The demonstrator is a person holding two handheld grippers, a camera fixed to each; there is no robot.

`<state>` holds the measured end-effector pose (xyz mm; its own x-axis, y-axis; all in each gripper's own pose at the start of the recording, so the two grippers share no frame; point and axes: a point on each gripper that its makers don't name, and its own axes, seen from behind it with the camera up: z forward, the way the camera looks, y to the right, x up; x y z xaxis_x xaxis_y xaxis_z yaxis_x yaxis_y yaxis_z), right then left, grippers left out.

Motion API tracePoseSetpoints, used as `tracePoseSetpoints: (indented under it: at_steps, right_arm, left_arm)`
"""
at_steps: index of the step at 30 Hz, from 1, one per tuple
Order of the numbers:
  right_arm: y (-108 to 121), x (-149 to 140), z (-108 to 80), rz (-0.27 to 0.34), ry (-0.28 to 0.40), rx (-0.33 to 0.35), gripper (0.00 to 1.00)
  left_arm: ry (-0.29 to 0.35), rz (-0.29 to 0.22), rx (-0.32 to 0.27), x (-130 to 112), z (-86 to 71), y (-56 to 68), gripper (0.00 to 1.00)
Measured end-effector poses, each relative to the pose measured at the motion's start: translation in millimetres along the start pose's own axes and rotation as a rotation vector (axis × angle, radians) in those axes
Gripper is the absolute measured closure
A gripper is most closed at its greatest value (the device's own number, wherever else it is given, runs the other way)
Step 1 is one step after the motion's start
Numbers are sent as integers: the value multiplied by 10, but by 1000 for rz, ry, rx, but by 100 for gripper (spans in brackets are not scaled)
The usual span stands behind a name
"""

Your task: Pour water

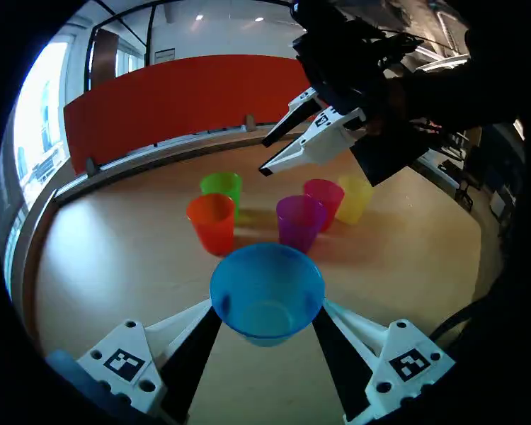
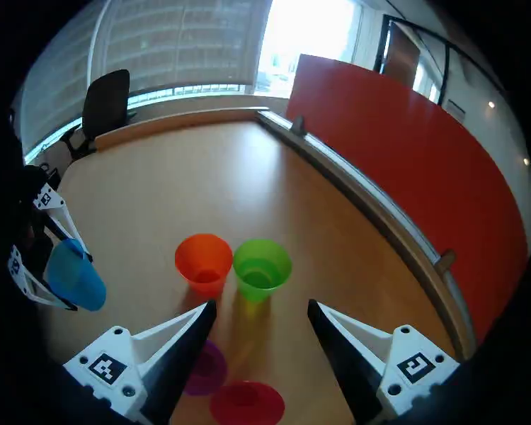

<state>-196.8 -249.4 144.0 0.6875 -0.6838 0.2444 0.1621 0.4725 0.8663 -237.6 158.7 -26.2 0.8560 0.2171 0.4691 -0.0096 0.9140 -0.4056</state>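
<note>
Left tongs (image 1: 267, 310) grip the blue cup (image 1: 267, 283) near its rim, likely light and slippery; right tongs (image 2: 260, 306) gape wide, empty.

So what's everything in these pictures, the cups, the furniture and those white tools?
blue cup: one, blue, tilted, gripped off the table
orange cup: one, orange, on the table beside the green cup
green cup: one, green, on the table
purple cup: one, purple, beside the pink cup
pink cup: one, pink, between the purple and yellow cups
yellow cup: one, yellow, on the table
table: one, light wood
partition: one, red, along the table's edge
office chair: one, black, by the windows
left gripper: one, white, jaws shut on the blue cup
right gripper: one, white, jaws open above the cups
</note>
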Motion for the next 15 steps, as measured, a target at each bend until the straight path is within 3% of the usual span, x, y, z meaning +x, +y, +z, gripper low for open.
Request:
tracePoseSetpoints:
  at_steps: [15]
  right_arm:
    - [-63,-71,321,16,-114,69,0]
  left_arm:
    - [-9,-77,76,-142,-226,-270,17]
